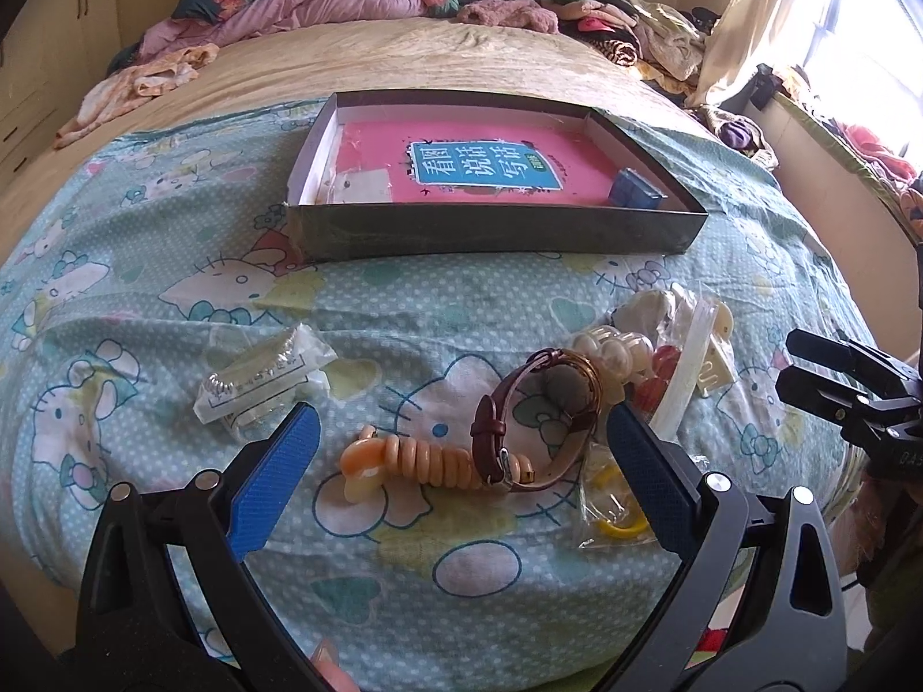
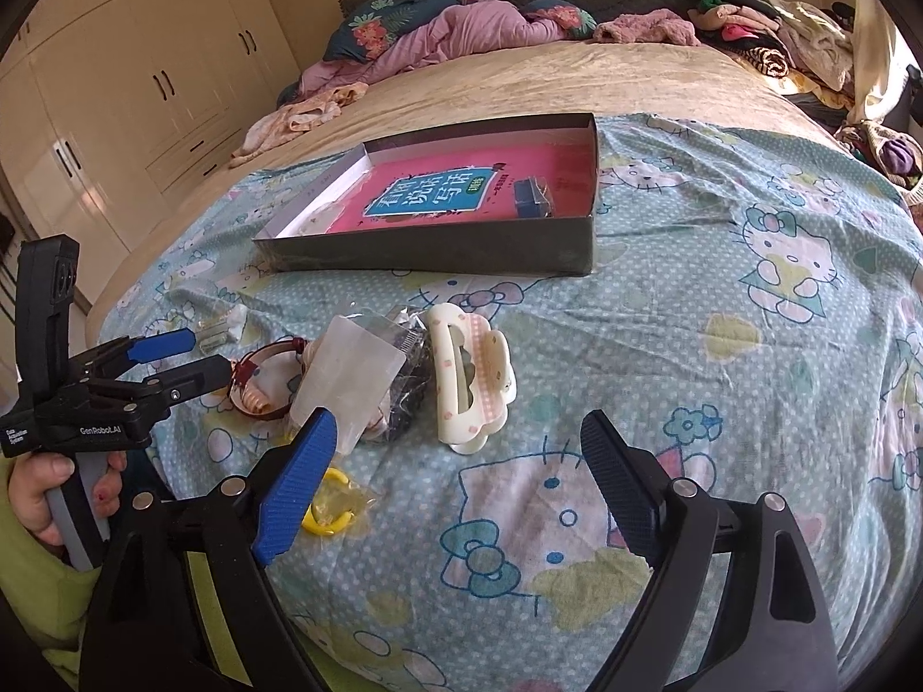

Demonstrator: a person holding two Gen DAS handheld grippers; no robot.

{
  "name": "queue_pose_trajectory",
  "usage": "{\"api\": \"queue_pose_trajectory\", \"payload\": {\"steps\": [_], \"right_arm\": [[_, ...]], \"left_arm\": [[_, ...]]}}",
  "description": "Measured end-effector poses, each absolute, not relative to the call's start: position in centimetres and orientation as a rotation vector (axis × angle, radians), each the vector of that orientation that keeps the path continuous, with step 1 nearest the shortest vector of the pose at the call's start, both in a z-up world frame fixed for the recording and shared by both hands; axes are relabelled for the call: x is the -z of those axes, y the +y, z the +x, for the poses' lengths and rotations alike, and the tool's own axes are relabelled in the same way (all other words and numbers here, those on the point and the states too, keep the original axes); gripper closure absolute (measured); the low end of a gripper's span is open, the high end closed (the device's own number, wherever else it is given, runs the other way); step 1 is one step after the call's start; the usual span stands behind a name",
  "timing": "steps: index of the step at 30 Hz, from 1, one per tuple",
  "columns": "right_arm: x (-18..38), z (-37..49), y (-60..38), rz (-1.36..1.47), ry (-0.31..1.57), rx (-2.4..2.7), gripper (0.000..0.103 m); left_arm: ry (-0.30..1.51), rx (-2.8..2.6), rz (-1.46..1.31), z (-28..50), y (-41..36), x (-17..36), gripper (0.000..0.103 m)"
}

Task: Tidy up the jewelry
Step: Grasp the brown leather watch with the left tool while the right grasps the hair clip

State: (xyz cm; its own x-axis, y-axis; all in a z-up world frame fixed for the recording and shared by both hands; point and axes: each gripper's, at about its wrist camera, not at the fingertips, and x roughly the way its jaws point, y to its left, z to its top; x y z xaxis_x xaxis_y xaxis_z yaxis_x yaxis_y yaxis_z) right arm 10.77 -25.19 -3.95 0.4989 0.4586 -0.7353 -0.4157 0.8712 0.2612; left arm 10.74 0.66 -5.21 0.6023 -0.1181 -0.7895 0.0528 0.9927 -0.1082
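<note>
Both grippers' fingers wide open, holding nothing; watch, coil bracelet between left fingers; box beyond

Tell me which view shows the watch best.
The left wrist view: the watch sits centred between the open left hand-held gripper, brown strap and buckle clear. In the right wrist view the watch is small, partly hidden by a plastic bag.

Tray is lying on the bedspread, a small box sitting in its right corner; watch, coiled band and hair clip are lying before it (nearer the cameras).
</note>
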Motion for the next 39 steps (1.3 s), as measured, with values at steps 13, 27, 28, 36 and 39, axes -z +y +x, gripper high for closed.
{"api": "queue_pose_trajectory", "payload": {"steps": [13, 27, 28, 36, 39], "right_arm": [[5.7, 12.2, -25.1, 0.039, 0.935, -0.497, 0.017], [8.0, 15.0, -23.2, -0.024, 0.937, -0.502, 0.039], [8.1, 15.1, -22.9, -0.029, 0.936, -0.508, 0.041], [8.2, 15.8, -22.8, -0.039, 0.907, -0.509, 0.065], [7.8, 15.7, -23.5, -0.025, 0.889, -0.496, 0.068]], "left_arm": [[0.962, 0.136, -0.004, 11.6, -0.5, 7.2, 0.056], [0.987, 0.137, 0.012, 13.2, -1.0, 8.2, 0.072], [0.988, 0.136, 0.011, 13.4, -1.0, 8.2, 0.073], [0.986, 0.133, 0.017, 14.1, -1.1, 8.4, 0.084], [0.970, 0.139, 0.009, 13.9, -1.0, 8.2, 0.094]]}}
